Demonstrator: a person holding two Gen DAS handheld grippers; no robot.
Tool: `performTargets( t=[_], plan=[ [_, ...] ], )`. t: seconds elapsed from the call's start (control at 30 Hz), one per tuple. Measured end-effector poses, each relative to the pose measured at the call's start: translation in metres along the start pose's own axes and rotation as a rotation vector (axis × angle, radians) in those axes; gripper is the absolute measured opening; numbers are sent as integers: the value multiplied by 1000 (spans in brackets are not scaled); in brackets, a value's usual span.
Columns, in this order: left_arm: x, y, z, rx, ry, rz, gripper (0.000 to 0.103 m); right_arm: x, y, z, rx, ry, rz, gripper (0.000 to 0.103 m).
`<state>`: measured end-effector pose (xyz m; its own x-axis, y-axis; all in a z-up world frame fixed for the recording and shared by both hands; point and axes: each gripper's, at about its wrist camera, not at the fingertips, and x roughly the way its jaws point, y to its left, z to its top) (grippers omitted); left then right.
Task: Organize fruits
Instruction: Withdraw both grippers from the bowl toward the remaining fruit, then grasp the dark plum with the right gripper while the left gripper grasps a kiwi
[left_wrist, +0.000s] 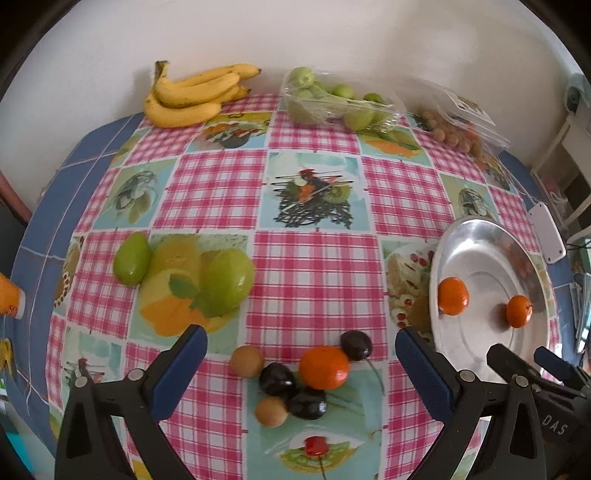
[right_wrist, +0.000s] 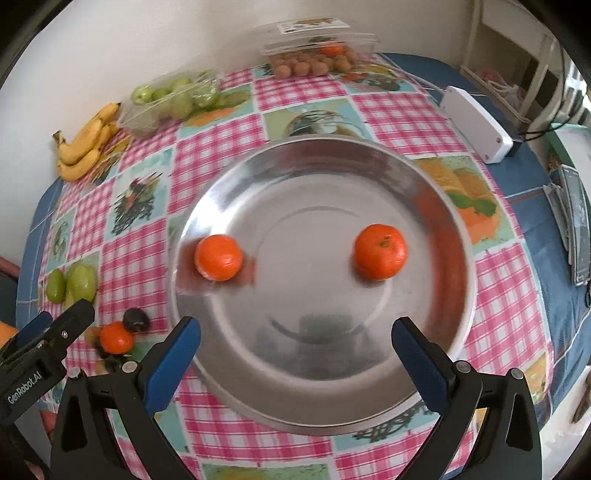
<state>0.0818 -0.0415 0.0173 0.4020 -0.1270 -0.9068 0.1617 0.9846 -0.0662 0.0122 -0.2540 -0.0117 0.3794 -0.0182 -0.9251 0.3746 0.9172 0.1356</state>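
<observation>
My left gripper (left_wrist: 301, 335) is open, low over a cluster on the checked tablecloth: a tangerine (left_wrist: 324, 367), three dark plums (left_wrist: 277, 380) and two small brown fruits (left_wrist: 246, 361). Nothing is between its fingers. To the right lies a metal plate (left_wrist: 476, 251) with two tangerines (left_wrist: 453, 296). In the right wrist view my right gripper (right_wrist: 295, 325) stands open and empty over the near side of the plate (right_wrist: 458, 206), with one tangerine (right_wrist: 219, 257) at the left and another (right_wrist: 380, 252) at the right. The table tangerine (right_wrist: 116, 338) lies left of the plate.
Two green mangoes (left_wrist: 229, 282) lie at the left. Along the back wall are bananas (left_wrist: 195, 94), a plastic tray of green fruits (left_wrist: 332, 101) and a clamshell box of brown fruits (left_wrist: 454, 133). A white box (right_wrist: 476, 125) sits right of the plate.
</observation>
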Motion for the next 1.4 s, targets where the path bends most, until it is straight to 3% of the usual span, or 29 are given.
performTargets(
  t=[0.83, 1.4],
  plan=[
    [-13, 99, -15, -225, -21, 67, 103, 4, 101, -23, -214, 30, 162, 103],
    [6, 104, -25, -273, 28, 9, 103, 18, 132, -31, -258, 86, 280, 103]
  ],
)
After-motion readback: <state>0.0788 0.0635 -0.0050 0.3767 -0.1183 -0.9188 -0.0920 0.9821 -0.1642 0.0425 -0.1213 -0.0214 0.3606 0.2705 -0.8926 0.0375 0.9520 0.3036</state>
